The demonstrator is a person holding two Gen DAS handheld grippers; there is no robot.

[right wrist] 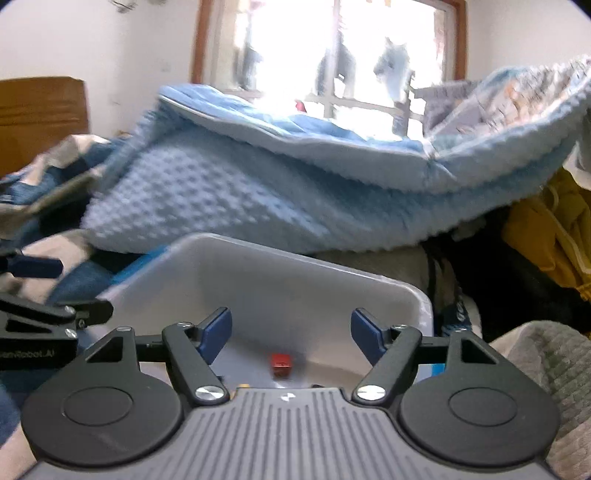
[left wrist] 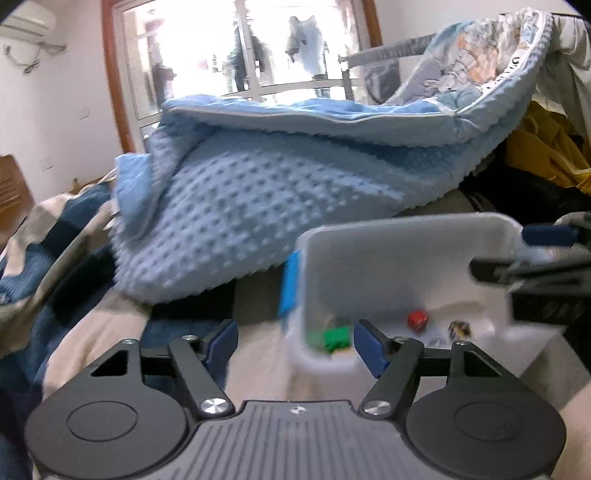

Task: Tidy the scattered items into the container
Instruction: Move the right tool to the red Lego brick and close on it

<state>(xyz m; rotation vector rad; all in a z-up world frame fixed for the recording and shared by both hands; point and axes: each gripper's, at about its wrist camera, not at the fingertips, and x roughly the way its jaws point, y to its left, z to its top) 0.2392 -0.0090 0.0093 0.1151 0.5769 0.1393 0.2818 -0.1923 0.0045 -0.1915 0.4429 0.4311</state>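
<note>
Left wrist: my left claw (left wrist: 295, 341) hangs released at the bin's (left wrist: 406, 240) near rim.
Right claw (right wrist: 291, 334) gapes empty over it; red cube (right wrist: 281, 363) at 6 o'clock inside, green block (left wrist: 335, 336) alongside.

I see home bedroom: bed under striped bedding (left wrist: 55, 236), dotted blue baby blanket (left wrist: 229, 206) heaped on it, wall air conditioner (left wrist: 27, 20), wood-framed window (left wrist: 258, 55) with laundry hanging outside, yellow clothing (left wrist: 546, 155) piled alongside.
</note>
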